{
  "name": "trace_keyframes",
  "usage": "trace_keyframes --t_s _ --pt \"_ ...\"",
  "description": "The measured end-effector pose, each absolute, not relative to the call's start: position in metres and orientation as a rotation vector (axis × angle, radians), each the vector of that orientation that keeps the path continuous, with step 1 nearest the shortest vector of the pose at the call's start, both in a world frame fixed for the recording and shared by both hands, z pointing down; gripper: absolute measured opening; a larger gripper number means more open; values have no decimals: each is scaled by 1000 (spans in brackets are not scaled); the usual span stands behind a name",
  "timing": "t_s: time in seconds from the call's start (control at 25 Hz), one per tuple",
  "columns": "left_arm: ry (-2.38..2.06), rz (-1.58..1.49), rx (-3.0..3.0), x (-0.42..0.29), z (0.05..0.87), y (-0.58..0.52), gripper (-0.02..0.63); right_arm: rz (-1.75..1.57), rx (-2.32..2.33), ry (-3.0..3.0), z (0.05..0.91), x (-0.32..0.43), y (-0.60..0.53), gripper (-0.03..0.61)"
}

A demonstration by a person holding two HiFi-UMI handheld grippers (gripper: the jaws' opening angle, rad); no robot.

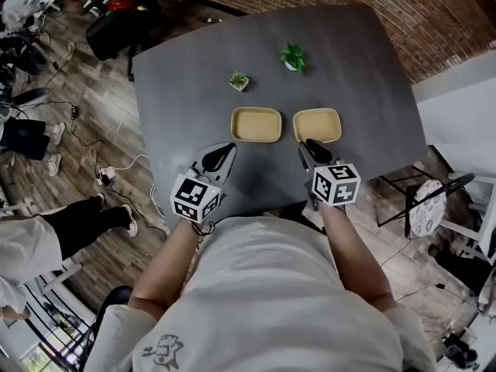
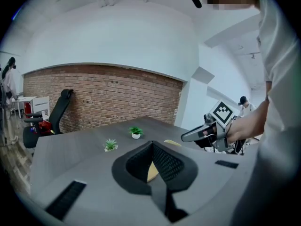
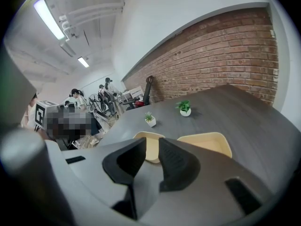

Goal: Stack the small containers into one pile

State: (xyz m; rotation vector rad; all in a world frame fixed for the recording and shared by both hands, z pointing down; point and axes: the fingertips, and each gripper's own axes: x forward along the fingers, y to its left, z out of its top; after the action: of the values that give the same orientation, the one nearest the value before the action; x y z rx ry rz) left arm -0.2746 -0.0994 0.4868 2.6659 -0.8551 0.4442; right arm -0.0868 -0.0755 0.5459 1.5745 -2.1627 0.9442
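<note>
Two shallow pale-yellow containers lie side by side on the dark grey table (image 1: 178, 76): the left container (image 1: 256, 124) (image 3: 151, 150) and the right container (image 1: 317, 125) (image 3: 207, 141). My left gripper (image 1: 227, 147) (image 2: 151, 145) hovers just short of the left container's near edge. Its tips meet with nothing held, and a sliver of that container (image 2: 151, 172) shows through the gap lower down. My right gripper (image 1: 310, 144) (image 3: 153, 141) sits just short of the right container's near left corner. Its jaws stand apart and empty. It also shows in the left gripper view (image 2: 184, 137).
Two small potted plants (image 1: 239, 80) (image 1: 293, 57) stand beyond the containers. A black office chair (image 1: 116, 22) is at the table's far left corner, a folding chair and stool (image 1: 426, 204) at the right. Cables (image 1: 116, 169) and people's legs are on the floor to the left.
</note>
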Motion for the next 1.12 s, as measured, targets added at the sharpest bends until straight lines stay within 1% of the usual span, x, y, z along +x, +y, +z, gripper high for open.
trace_keyframes --t_s 0.4,1.12 --pt "-758 469 2650 -291 513 -125 11 1013 1587 -2053 582 -116 -100 86" --pt "-700 516 2533 -287 571 -153 11 1187 1532 -1848 661 -122 -128 86"
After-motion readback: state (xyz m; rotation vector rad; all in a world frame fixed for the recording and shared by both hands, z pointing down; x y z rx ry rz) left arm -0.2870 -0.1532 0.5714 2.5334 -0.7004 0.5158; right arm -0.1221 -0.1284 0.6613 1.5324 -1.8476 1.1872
